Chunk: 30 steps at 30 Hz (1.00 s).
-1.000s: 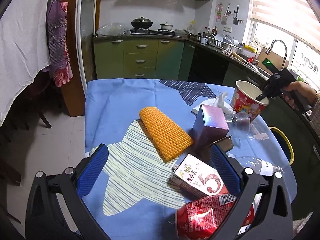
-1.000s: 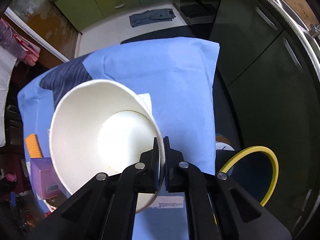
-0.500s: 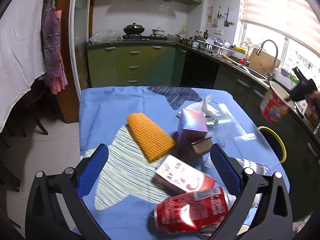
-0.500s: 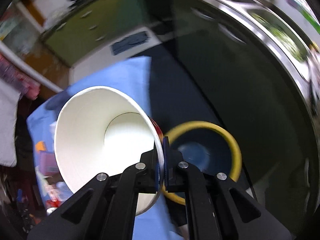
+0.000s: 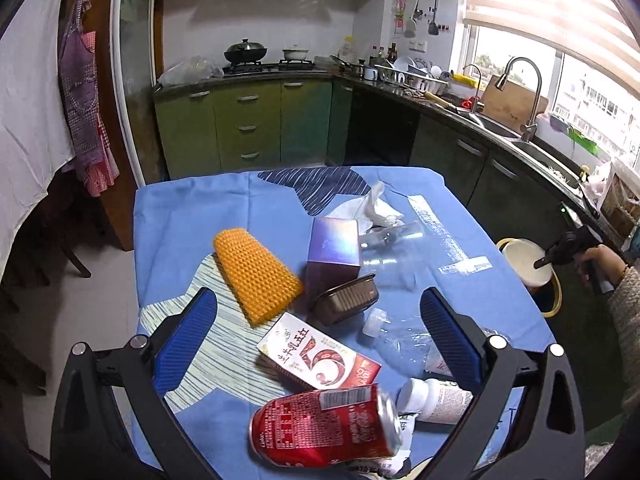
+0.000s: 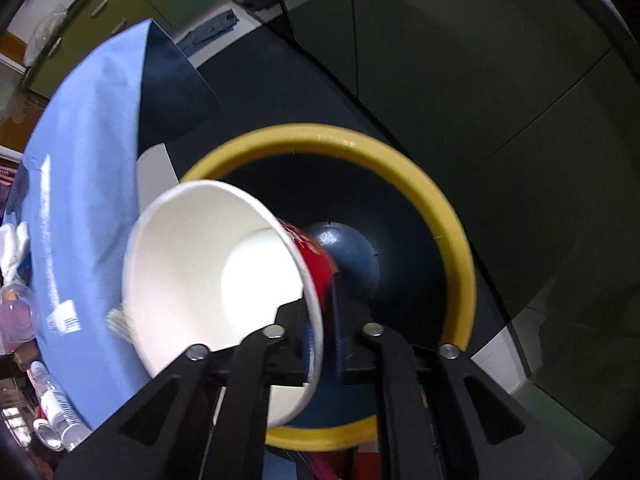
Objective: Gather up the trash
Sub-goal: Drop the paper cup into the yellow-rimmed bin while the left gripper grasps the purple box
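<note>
Our cup hangs tipped over the bin, which has a yellow rim and stands on the floor just beside the table. The cup is white inside and red outside. Our right gripper points down at the bin with the cup's rim between its jaws, and the jaws are opening a little, so there is a small gap next to the cup wall. A hand holds that gripper off the table's edge. Our left gripper is over the table with its blue pads far apart and nothing between them. Under it, on the blue cloth, lie a red can, a carton, a small white bottle, a clear bottle, a brown tray, a purple box, an orange sponge and crumpled tissue.
</note>
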Motion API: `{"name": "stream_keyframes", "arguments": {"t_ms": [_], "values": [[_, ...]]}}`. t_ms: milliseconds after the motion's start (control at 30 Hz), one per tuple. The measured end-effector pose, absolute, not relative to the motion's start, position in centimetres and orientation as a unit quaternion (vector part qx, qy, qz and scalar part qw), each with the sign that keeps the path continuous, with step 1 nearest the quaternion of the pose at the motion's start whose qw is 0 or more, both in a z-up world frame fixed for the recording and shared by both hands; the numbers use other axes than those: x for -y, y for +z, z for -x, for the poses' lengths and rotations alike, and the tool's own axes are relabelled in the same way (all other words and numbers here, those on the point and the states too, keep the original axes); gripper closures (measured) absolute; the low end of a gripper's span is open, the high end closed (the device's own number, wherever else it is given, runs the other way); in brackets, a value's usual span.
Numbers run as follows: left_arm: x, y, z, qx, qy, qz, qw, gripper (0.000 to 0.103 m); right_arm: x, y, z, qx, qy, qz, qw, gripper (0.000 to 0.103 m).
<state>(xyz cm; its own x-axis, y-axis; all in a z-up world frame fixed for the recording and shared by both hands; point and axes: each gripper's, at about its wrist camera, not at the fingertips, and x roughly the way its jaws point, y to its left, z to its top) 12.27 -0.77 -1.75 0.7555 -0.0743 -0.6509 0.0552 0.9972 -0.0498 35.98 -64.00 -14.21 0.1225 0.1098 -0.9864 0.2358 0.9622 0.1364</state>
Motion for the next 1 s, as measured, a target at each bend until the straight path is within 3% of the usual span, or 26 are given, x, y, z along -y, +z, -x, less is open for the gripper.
{"name": "stream_keyframes", "arguments": {"t_ms": [67, 467, 833, 900, 967, 1000], "values": [[1.4, -1.7, -12.6, -0.352, -0.036, 0.008, 0.935, 0.006, 64.0, -14.1, -36.0, -0.658, -0.048, -0.120, 0.742, 0.077], [3.5, -2.2, -19.5, -0.423, -0.072, 0.001, 0.903, 0.006, 61.3, -7.0, -29.9, -0.583, 0.031, -0.132, 0.801, 0.077], [4.4, -6.7, -27.1, -0.511, -0.071, -0.014, 0.856, 0.006, 58.6, -5.1, -22.4, -0.572, 0.096, -0.121, 0.805, 0.073], [4.6, -7.2, -27.3, -0.517, -0.068, -0.024, 0.853, 0.009, 58.3, -5.1, -21.8, -0.570, 0.099, -0.120, 0.807, 0.073], [4.6, -7.6, -27.6, -0.523, -0.064, -0.032, 0.849, 0.026, 58.4, -5.1, -21.7, -0.569, 0.104, -0.119, 0.807, 0.073], [4.4, -7.9, -27.9, -0.529, -0.062, -0.032, 0.846, 0.028, 58.3, -5.0, -21.8, -0.569, 0.105, -0.118, 0.807, 0.073]]}}
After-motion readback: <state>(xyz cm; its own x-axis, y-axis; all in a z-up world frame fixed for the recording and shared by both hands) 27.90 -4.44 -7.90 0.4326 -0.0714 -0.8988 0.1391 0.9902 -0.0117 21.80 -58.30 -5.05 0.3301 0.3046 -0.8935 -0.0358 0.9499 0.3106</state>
